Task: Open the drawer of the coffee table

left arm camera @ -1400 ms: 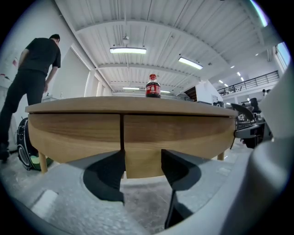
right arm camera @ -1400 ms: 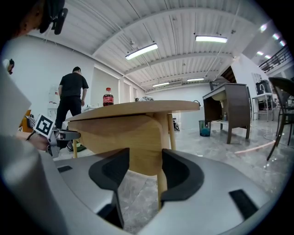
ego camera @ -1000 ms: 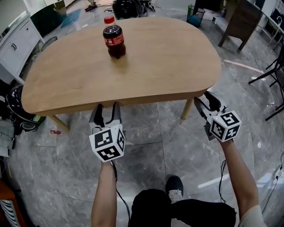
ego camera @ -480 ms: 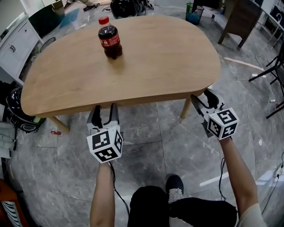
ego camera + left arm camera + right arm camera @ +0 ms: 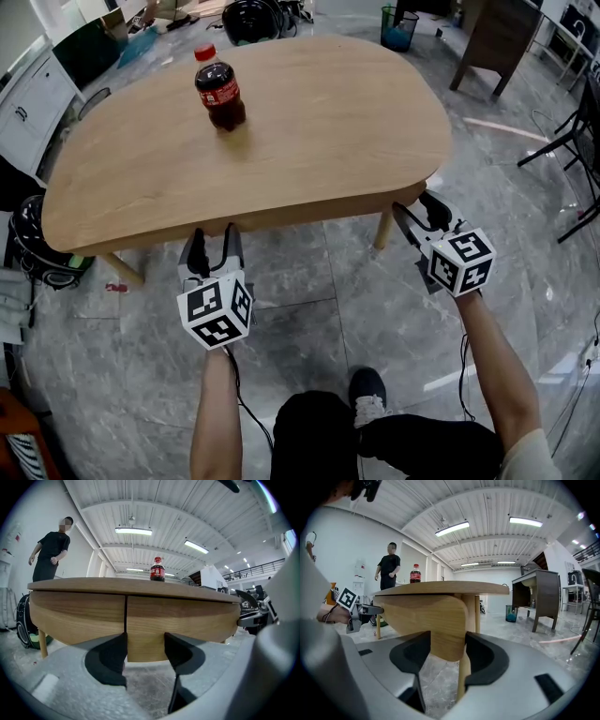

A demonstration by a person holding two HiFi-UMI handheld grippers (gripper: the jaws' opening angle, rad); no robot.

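The oval wooden coffee table (image 5: 281,141) fills the head view, with a cola bottle (image 5: 217,89) standing on its far left. The drawer front (image 5: 178,620) is a curved wood panel under the top, and a vertical seam runs beside it. My left gripper (image 5: 211,246) is open at the near edge, its jaws (image 5: 145,641) framing the panel just right of the seam without touching it. My right gripper (image 5: 414,211) is open at the table's right corner. Its jaws have just been opening, and the rounded panel end (image 5: 436,620) shows between them (image 5: 447,641), not pressed.
A table leg (image 5: 382,230) stands just left of the right gripper. White cabinets (image 5: 28,94) and a black bag (image 5: 33,248) are at the left. A green bin (image 5: 398,26) and a dark desk (image 5: 487,42) stand behind. A person (image 5: 49,555) stands beyond the table.
The head view has shifted, so table and bottle sit slightly further left and higher. Both grippers keep their places at the table's near edge.
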